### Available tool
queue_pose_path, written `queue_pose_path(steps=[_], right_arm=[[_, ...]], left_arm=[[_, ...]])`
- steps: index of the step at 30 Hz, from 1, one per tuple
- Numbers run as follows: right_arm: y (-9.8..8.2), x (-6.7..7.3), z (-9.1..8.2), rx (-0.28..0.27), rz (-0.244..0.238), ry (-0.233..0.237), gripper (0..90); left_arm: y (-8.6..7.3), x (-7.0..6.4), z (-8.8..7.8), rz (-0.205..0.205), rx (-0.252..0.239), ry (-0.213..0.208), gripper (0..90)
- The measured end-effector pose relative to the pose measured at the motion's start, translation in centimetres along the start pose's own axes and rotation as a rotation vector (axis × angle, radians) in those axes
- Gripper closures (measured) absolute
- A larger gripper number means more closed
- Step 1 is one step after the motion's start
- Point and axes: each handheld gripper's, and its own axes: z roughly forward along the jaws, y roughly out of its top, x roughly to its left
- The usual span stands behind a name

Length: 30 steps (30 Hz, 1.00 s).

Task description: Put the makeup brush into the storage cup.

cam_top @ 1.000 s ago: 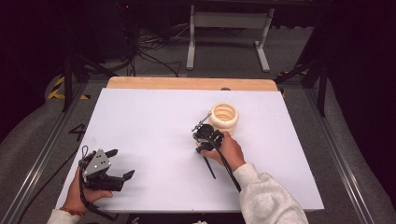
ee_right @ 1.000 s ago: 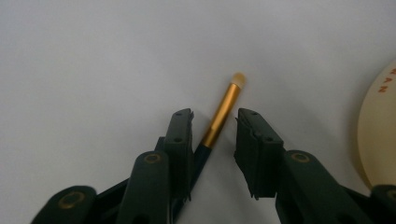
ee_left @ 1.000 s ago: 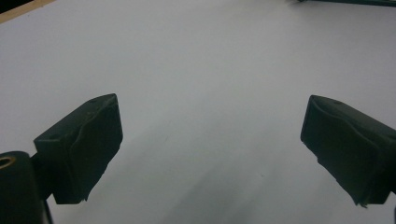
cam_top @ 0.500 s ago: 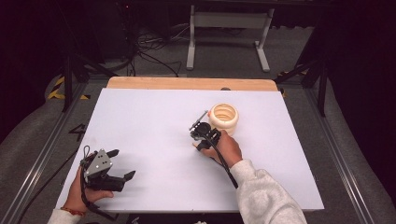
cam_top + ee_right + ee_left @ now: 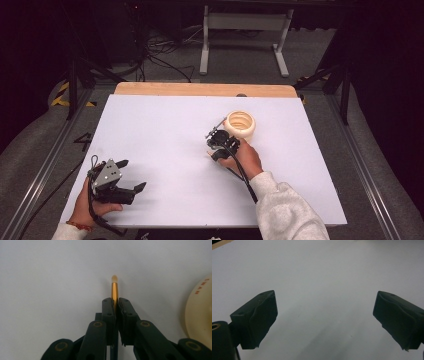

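My right gripper [image 5: 114, 301] is shut on a thin pencil-like stick [image 5: 114, 288] with a gold ferrule and a pale tip that juts out past the jaws over the white table. In the high view the right gripper [image 5: 216, 137] sits mid-table, just left of a cream round container [image 5: 240, 125], and the stick [image 5: 219, 123] points up and away. The container's rim [image 5: 200, 312] with red lettering is at the right edge of the right gripper view. My left gripper [image 5: 132, 175] rests near the front left corner, jaws wide open [image 5: 324, 315] with nothing between them.
The white tabletop [image 5: 165, 135] has a wooden strip [image 5: 200, 90] along its far edge. Beyond it stand a metal stand's legs [image 5: 240, 45] and cables on the floor. Metal rails run along both sides of the table.
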Motion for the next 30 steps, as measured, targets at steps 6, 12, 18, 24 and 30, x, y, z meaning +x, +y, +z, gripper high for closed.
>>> queue_pose_path(steps=[6,12,18,24,30], right_arm=[[-0.3,-0.1,-1.3,-0.044,-0.005,0.003,84.3],[-0.7,-0.3,-2.5,-0.085,0.001,0.006,84.3],[-1.4,-0.4,-4.2,-0.160,-0.007,0.000,84.2],[-2.1,-0.3,-6.1,-0.256,-0.038,-0.017,84.3],[-2.7,-0.5,-8.0,-0.359,-0.061,-0.026,84.3]], left_arm=[[0.1,0.0,0.1,0.008,0.002,-0.006,6.5],[0.4,0.0,0.0,-0.008,-0.009,-0.009,6.5],[1.5,-0.1,0.2,0.004,-0.012,-0.002,6.4],[2.3,0.4,0.2,-0.025,-0.036,-0.008,6.4],[3.9,0.1,0.5,-0.030,-0.068,-0.023,6.4]])
